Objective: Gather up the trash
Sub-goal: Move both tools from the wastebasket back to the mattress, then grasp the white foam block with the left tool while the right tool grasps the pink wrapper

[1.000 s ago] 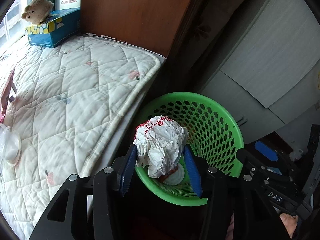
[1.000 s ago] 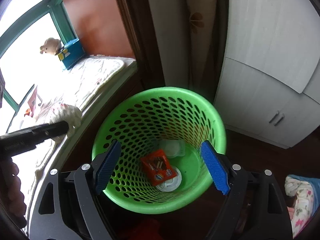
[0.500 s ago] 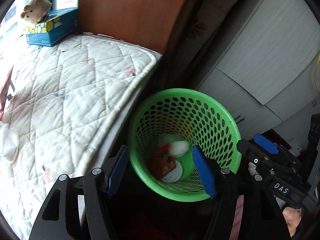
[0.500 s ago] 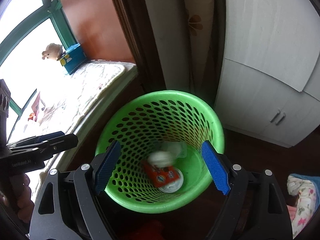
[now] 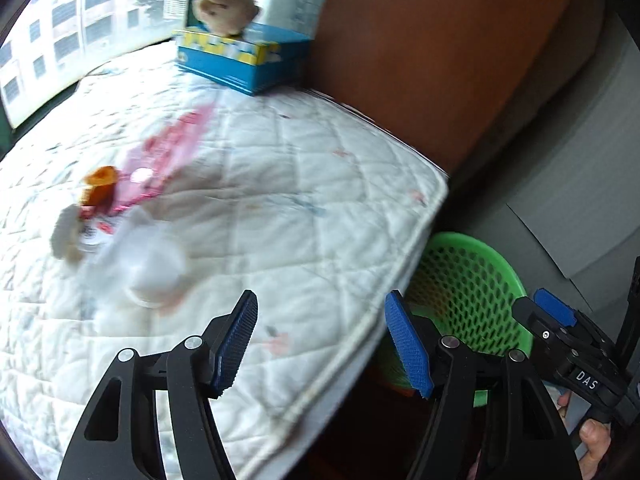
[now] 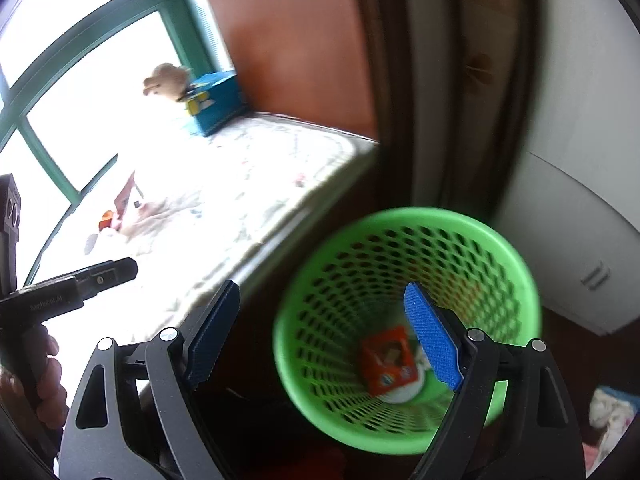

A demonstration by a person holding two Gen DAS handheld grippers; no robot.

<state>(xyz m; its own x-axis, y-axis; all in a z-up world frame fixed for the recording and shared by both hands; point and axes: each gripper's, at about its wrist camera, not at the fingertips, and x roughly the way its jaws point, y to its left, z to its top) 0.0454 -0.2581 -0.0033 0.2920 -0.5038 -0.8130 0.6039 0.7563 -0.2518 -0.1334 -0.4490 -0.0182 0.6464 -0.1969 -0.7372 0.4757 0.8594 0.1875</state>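
Observation:
My left gripper (image 5: 322, 340) is open and empty above the near edge of the white quilted mattress (image 5: 280, 208). Blurred trash lies on the mattress ahead and to the left: a clear plastic cup (image 5: 148, 264), a pink wrapper (image 5: 168, 152) and an orange piece (image 5: 100, 188). My right gripper (image 6: 320, 332) is open and empty over the near rim of the green mesh basket (image 6: 500, 240), which holds an orange packet (image 6: 386, 360) and a white lid. The basket (image 5: 472, 280) stands on the floor beside the mattress corner.
A blue tissue box (image 5: 240, 56) with a plush toy (image 5: 224, 8) on it stands at the far end of the mattress by the window. A brown wall panel (image 5: 420, 60) and a white cabinet (image 6: 580, 160) stand behind the basket.
My left gripper opened over the basket, and the crumpled white paper fell in. It then swung left over the mattress. The right gripper shifted left and stayed open.

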